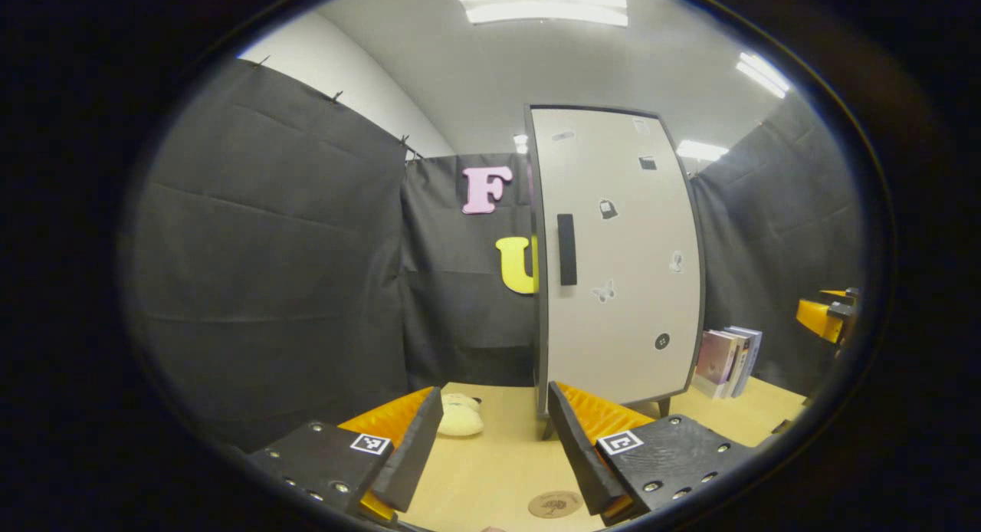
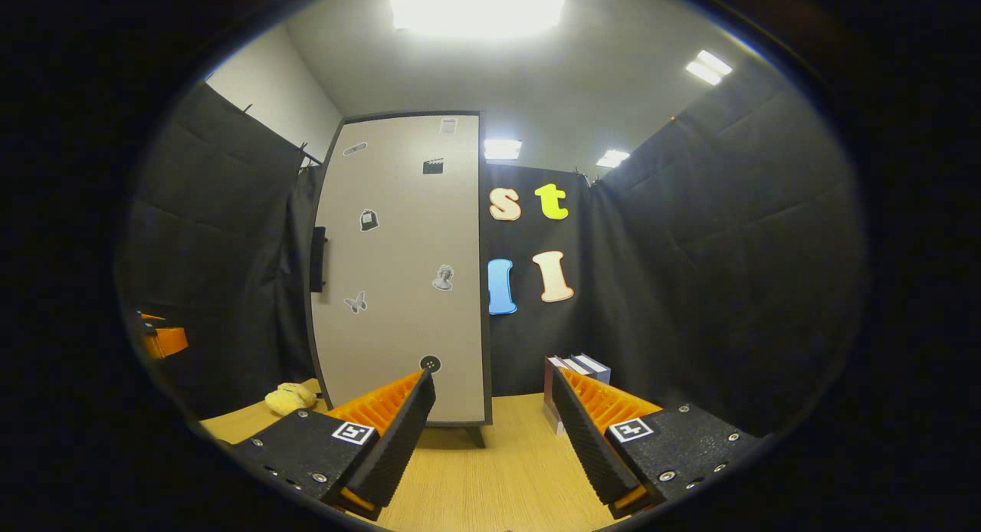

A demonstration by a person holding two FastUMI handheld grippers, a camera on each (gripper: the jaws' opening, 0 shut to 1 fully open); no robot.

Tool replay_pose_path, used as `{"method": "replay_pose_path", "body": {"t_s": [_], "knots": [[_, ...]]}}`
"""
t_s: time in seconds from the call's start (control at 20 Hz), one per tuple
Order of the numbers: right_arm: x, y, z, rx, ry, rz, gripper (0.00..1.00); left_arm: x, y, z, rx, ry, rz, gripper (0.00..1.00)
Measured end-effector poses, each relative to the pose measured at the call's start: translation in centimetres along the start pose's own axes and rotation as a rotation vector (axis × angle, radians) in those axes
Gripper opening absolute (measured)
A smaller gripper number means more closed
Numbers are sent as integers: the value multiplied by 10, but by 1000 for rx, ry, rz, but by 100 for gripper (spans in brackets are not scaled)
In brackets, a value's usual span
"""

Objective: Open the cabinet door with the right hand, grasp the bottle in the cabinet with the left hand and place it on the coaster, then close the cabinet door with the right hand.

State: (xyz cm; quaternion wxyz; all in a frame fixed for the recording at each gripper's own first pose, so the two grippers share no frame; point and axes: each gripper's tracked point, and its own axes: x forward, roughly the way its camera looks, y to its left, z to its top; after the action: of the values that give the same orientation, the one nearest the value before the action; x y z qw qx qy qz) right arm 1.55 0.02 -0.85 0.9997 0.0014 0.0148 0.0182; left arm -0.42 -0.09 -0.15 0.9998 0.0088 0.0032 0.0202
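Note:
A tall pale cabinet (image 1: 621,264) stands on the wooden table with its door shut; a dark vertical handle (image 1: 566,249) sits near the door's left edge. The right gripper view has the same cabinet (image 2: 402,271) with its handle (image 2: 317,259) at the left edge. A round brown coaster (image 1: 555,504) lies on the table between my left gripper's fingers. My left gripper (image 1: 494,409) is open, empty, short of the cabinet. My right gripper (image 2: 494,394) is open and empty, facing the cabinet's lower right corner. The bottle is hidden.
A cream plush toy (image 1: 460,415) lies on the table left of the cabinet, also seen as the toy (image 2: 290,398). Several books (image 1: 726,360) lean right of the cabinet. The other gripper (image 1: 824,317) shows at the far right edge. Black cloth walls surround the table (image 2: 490,471).

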Motion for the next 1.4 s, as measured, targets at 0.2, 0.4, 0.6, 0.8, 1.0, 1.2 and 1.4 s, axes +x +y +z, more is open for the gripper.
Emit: {"method": "replay_pose_path", "body": {"t_s": [0.2,0.4,0.6,0.8,1.0,1.2,1.4], "knots": [[5,11,0,5,14,24,95,-1,1,1,0,-4,2,82],[21,34,9,24,25,65,95,-5,8,7,6,-10,28,86],[46,62,25,26,17,113,95,-12,33,9,19,-10,64,86],[67,95,46,40,-19,154,95,-37,71,10,32,-20,118,86],[89,140,69,47,-59,220,95,-54,104,2,31,-10,176,82],[111,182,94,43,-93,265,94,-72,138,-3,29,1,247,82],[135,221,109,60,-105,299,95,-87,170,-8,22,11,315,86]]}}
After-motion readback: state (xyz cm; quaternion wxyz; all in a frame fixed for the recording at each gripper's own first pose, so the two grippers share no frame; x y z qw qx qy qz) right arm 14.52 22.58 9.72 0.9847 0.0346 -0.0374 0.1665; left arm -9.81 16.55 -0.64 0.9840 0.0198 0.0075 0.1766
